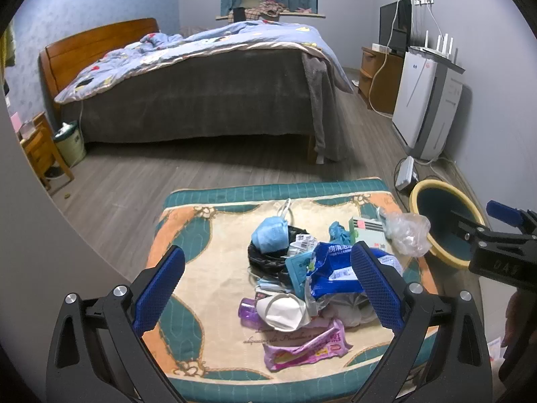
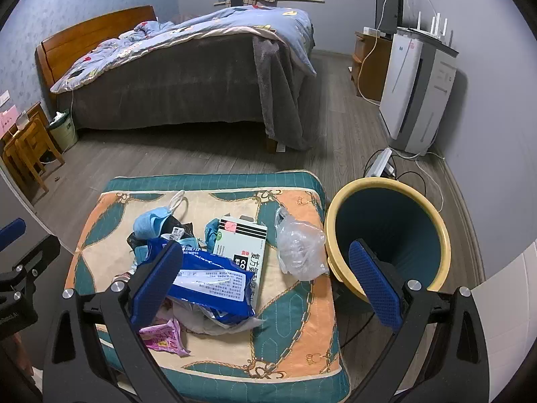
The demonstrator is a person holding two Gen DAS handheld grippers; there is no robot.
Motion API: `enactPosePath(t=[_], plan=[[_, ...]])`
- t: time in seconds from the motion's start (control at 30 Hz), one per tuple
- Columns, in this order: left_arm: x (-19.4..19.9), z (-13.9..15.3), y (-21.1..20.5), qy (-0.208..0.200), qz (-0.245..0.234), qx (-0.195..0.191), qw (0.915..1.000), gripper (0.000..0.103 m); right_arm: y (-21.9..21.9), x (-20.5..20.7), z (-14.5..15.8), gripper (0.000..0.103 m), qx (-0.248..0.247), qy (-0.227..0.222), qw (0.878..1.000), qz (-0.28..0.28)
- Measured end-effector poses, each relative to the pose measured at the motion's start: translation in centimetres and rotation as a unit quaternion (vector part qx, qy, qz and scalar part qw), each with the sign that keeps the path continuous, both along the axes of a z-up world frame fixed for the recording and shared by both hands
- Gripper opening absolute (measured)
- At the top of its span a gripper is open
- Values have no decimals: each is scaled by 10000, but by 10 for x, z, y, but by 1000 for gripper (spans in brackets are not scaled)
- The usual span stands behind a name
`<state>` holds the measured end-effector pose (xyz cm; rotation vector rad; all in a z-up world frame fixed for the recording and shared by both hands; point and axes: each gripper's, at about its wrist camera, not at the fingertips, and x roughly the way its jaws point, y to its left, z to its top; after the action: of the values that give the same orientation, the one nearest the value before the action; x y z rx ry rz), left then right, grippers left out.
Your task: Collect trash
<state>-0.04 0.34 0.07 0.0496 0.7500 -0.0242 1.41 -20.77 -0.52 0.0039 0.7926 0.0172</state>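
Both sets of jaws wide apart, empty — trash pile (image 1: pixel 302 278) mid-cushion (image 1: pixel 208 362), bin (image 2: pixel 386 231) beside its edge.

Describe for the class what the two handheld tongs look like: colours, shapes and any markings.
Both are alike. The left tongs have a black frame of angular plastic arms with cut-out slots, joined by round silver bolts. Each finger ends in a long blue pad with a fine gridded texture. The right tongs match, and their black body bears faint lettering, too blurred to read.
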Motion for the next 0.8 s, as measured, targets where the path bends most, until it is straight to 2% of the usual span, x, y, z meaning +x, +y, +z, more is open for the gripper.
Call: enactPosePath(t=[0.8], plan=[[0,0,2,9,4,-45,10000,98,0,0,-1,97,-2,6,10000,-9]])
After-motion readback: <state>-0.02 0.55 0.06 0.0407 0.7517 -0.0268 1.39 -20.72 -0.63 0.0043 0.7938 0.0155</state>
